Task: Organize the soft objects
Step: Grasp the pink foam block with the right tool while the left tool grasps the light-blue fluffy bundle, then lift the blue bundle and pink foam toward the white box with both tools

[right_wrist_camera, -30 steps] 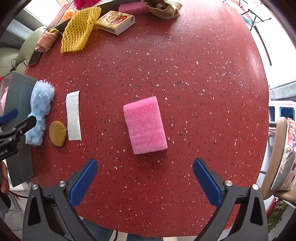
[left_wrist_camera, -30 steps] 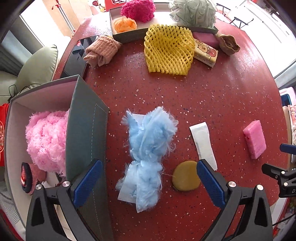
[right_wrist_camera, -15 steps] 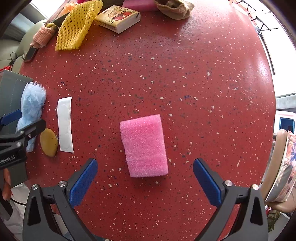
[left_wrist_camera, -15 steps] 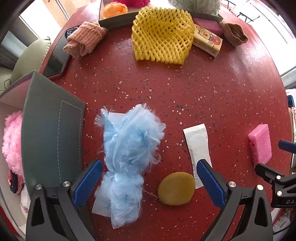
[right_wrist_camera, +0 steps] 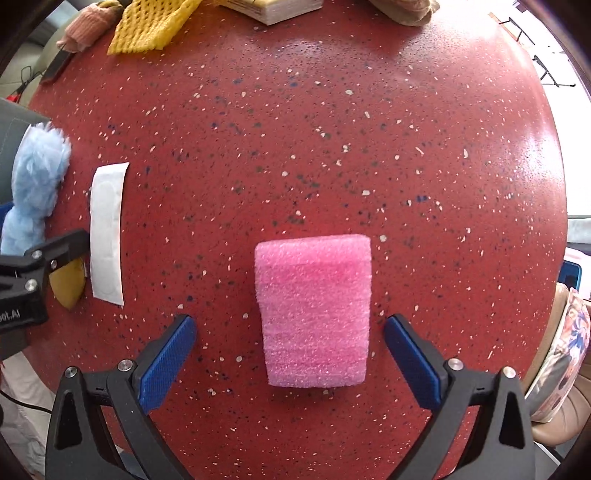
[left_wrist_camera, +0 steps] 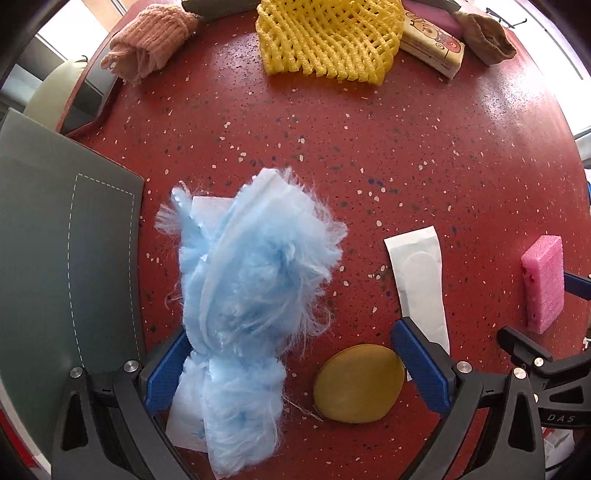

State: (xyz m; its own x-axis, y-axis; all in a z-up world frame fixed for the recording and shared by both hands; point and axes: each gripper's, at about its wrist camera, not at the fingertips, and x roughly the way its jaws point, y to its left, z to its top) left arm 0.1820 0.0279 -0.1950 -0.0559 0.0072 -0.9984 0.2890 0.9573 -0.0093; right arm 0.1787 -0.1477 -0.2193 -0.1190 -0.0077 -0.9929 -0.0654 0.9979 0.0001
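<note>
A fluffy light-blue bundle (left_wrist_camera: 251,295) lies on the red speckled table (left_wrist_camera: 369,147), its lower half between the open jaws of my left gripper (left_wrist_camera: 291,369). A mustard oval pad (left_wrist_camera: 358,382) lies beside it, also between those jaws. A pink foam block (right_wrist_camera: 314,310) lies between the open jaws of my right gripper (right_wrist_camera: 290,352), untouched on both sides. It also shows in the left wrist view (left_wrist_camera: 543,280). The blue bundle appears at the left of the right wrist view (right_wrist_camera: 35,188).
A white paper strip (left_wrist_camera: 419,280) lies right of the blue bundle. A dark grey box flap (left_wrist_camera: 66,251) is at the left. At the far side lie a yellow foam net (left_wrist_camera: 328,37), a rolled peach cloth (left_wrist_camera: 147,40), a printed packet (left_wrist_camera: 432,48) and a brown cloth (left_wrist_camera: 484,33).
Both grippers have moved forward and down. The blue bundle and the pink block now sit between their open jaws. The box with the pink fluff has slid out of view at the left.
</note>
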